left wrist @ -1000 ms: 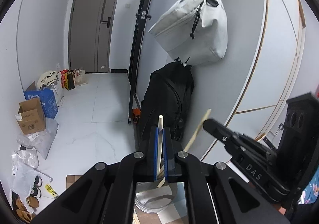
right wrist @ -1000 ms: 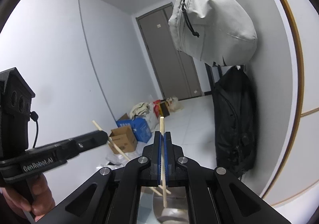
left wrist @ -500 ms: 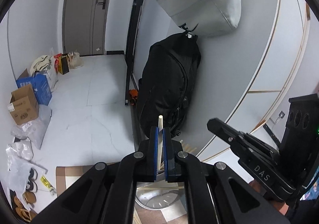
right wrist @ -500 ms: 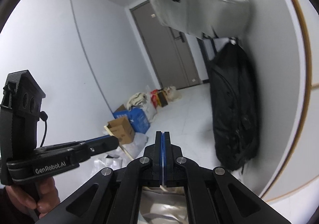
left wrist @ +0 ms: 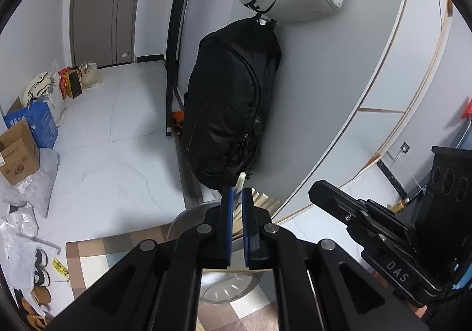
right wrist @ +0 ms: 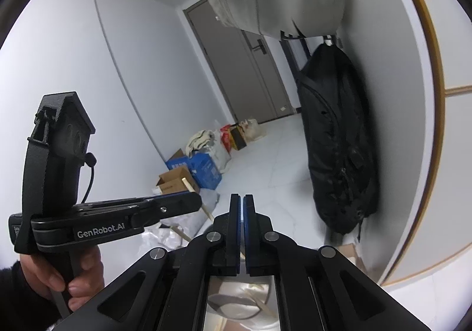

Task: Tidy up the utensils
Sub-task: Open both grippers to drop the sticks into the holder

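left gripper (left wrist: 236,195): it is pinching one pale wooden chopstick (left wrist: 240,180) between its blue pads. the jaws are almost closed, with just the stick in the gap.
right gripper (right wrist: 241,204): its jaws are closing down to almost nothing. no stick is showing between the pads, so it is looking empty.
where the stick is: its tip is poking up past the left pads. the rest is slanting down behind the gripper toward the metal bowl (left wrist: 188,214) below.
other sticks: a bundle of chopsticks (left wrist: 262,199) is leaning on the bowl's far rim, just beside the held one.
how the stick looks: it is thin, straight and light tan, with a blunt end. it is looking smooth and slippery.
what is under them: the bowl is sitting on a checked mat (left wrist: 118,242) on the white floor.
person: a hand (right wrist: 59,281) is gripping the left gripper's handle.
what could go wrong: the stick is being held near one end, so it might be swinging or slipping out if the hand is tipping fast.
what else could go wrong: if the pads are letting go too high, the stick might be bouncing off the rim and rolling onto the floor.
one more worry: the two grippers are near each other, so they might be bumping together over the bowl.
nearby: a black backpack (left wrist: 230,113) is hanging on the wall, well apart from the bowl.
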